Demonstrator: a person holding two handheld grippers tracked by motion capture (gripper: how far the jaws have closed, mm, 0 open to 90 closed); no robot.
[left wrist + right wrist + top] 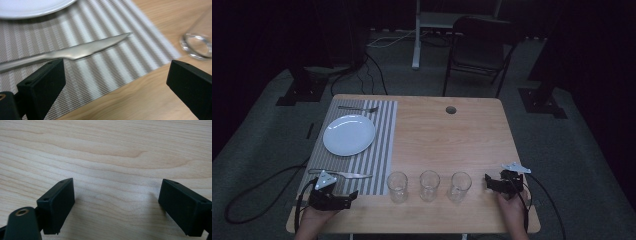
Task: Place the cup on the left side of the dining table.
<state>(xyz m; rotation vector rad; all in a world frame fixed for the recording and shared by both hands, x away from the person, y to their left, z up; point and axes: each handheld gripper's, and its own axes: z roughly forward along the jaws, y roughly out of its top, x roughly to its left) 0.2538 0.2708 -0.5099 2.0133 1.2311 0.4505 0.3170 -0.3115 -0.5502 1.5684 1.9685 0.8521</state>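
Left gripper view had the left gripper (pixel 113 87), jaws spread and empty, just short of the knife (pixel 75 51) lying flat on the striped placemat (pixel 105 72) (glass (pixel 197 45) close by), so a low grab risked snagging the mat or skidding the blade.

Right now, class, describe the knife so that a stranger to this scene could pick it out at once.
Start at the striped placemat on the table's left half, with its white plate. The knife lies along the mat's near edge, by the left gripper. Unlike the fork beyond the plate, it has a smooth pointed blade.
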